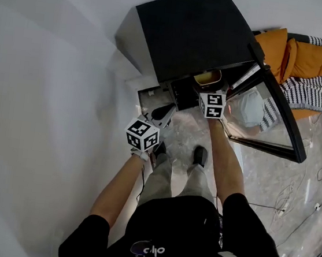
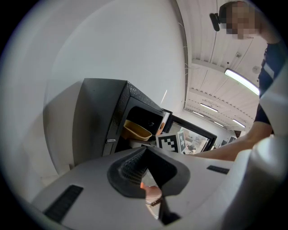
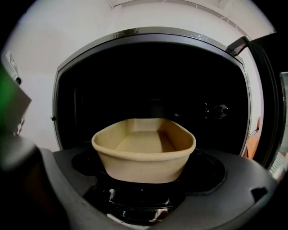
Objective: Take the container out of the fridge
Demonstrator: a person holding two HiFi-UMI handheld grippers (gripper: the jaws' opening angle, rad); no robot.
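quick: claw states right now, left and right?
Left claw: closed, empty.
Right claw: open wide; the beige container sits between its jaws inside the fridge, not gripped.

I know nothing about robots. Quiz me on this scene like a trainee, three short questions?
1. Where is the tan container? A on the floor; B inside the fridge; C on the sofa.
2. True or false: the fridge door is shut.
3. Fill in: the container sits between the open jaws of the ___ gripper.
Key: 1 B. 2 False, it stands open. 3 right gripper.
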